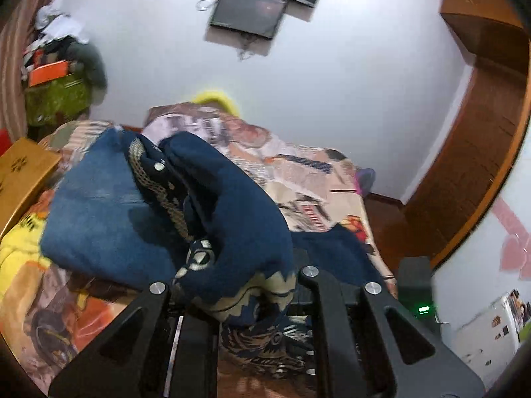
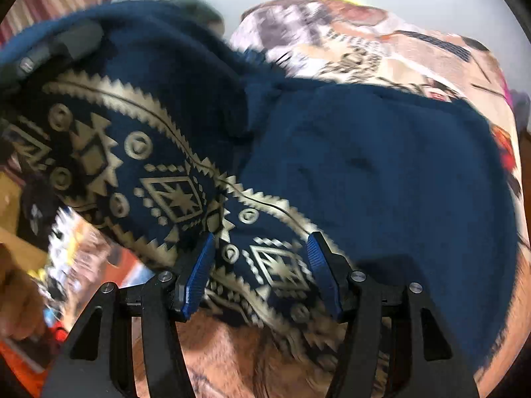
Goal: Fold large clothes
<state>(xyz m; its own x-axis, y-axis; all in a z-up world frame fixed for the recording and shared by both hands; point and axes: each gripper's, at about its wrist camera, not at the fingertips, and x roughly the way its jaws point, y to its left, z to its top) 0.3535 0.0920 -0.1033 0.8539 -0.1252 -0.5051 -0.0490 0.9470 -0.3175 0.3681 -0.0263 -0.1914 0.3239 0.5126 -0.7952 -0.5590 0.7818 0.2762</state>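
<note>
I am clamping my left tool (image 1: 239, 301) on the navy patterned sweater (image 1: 232, 205); my right tool (image 2: 260, 277) is gaping, straddling its hem over the bed (image 2: 381, 43).

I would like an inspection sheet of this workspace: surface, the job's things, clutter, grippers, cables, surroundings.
Surface: bed with patterned bedspread, rumpled.
Job's things: dark blue garment with beige geometric border, partly lifted, not folded flat.
Clutter: wooden box at the bed's left; pile of items in the corner.
Grippers: left gripper shut on the garment's patterned edge; right gripper open, blue pads either side of the border, not pressing.
Cables: loose wires hanging under the wall screens.
Surroundings: white wall, wooden door frame.
</note>
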